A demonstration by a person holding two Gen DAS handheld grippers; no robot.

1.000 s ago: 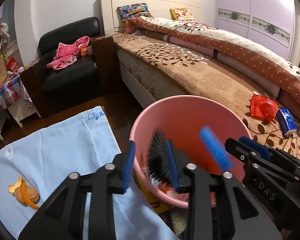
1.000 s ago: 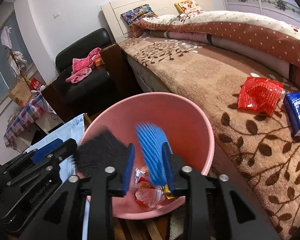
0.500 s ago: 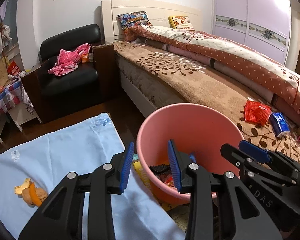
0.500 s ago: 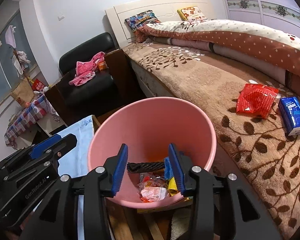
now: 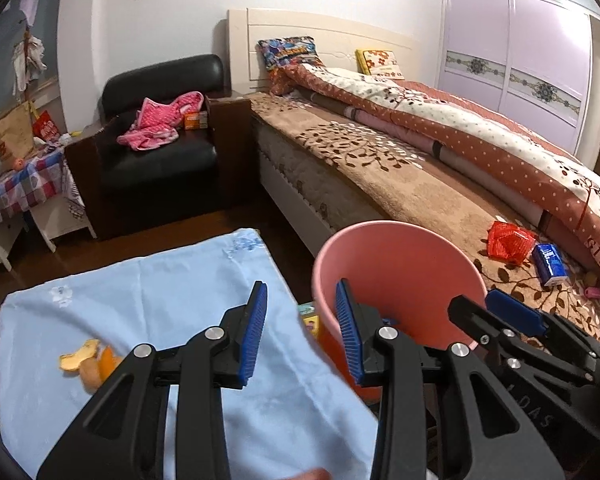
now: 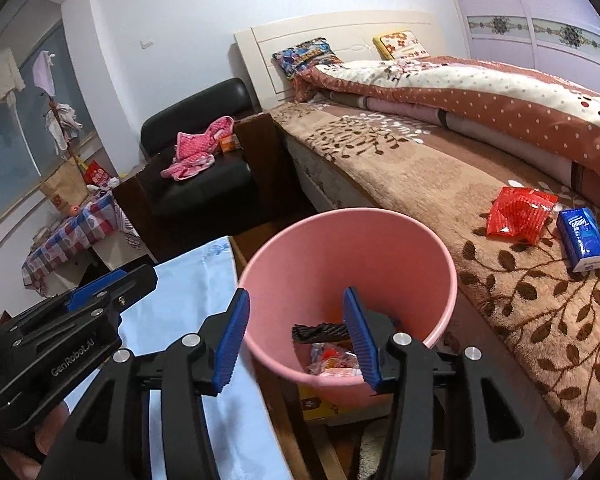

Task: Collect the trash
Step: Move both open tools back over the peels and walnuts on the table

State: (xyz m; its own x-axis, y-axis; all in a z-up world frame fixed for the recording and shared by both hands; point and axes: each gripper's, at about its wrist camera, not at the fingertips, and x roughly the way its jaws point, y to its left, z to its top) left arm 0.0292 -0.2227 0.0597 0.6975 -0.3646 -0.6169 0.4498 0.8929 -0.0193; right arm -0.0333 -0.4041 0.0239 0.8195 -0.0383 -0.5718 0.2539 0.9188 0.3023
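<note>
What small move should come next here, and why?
Probably swing the right gripper, open with nothing between its pads after just widening, toward the red wrapper on the bed. The black comb already lies in the pink bin, and the wrapper looks like the nearest loose trash on that side.

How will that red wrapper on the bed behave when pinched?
The red wrapper looks like crumpled, shiny film, so it is probably light and floppy and may crush rather than hold shape. The glossy surface could slip between pads. It lies on the soft blanket, so pressing down may sink it.
</note>
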